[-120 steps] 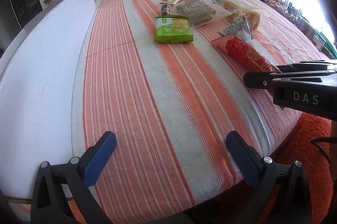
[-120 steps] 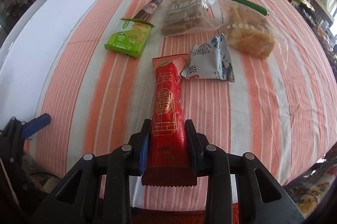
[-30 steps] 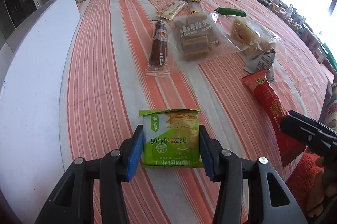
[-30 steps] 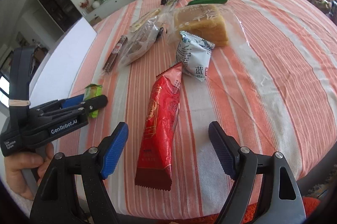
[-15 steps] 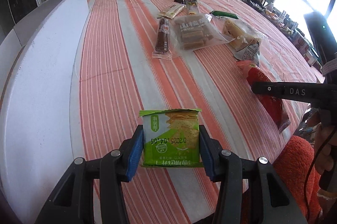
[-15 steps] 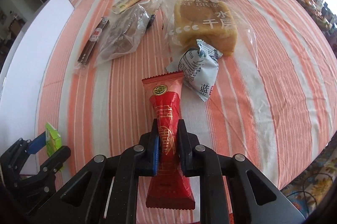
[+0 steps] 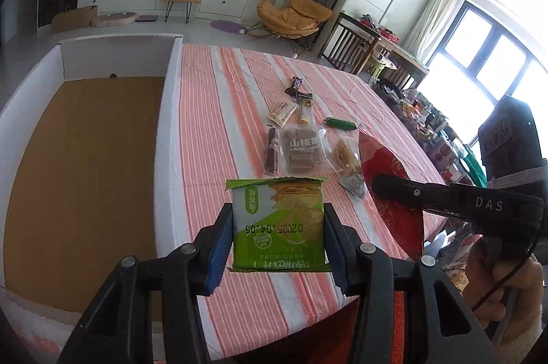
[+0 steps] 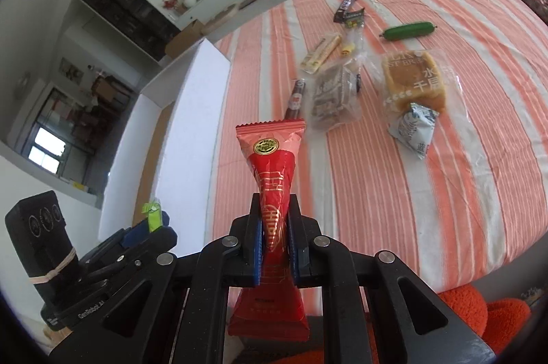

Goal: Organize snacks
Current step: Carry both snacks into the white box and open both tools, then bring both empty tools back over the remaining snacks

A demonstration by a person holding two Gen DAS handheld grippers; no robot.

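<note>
Two packets, green cracker packet [image 7: 278,223], red packet [image 8: 274,179] pinched

The near half of the striped tablecloth [image 8: 394,199] lay bare, giving open passage. Farther back, a cluster blocked the middle: sausage stick [image 7: 273,151], brown bag [image 7: 303,151], bread [image 8: 416,79], silver packet [image 8: 414,127] and green stick [image 8: 407,30]. At the left the white box [image 7: 171,83] stood open, its wall rising along the cloth's edge and its brown floor bare.
</note>
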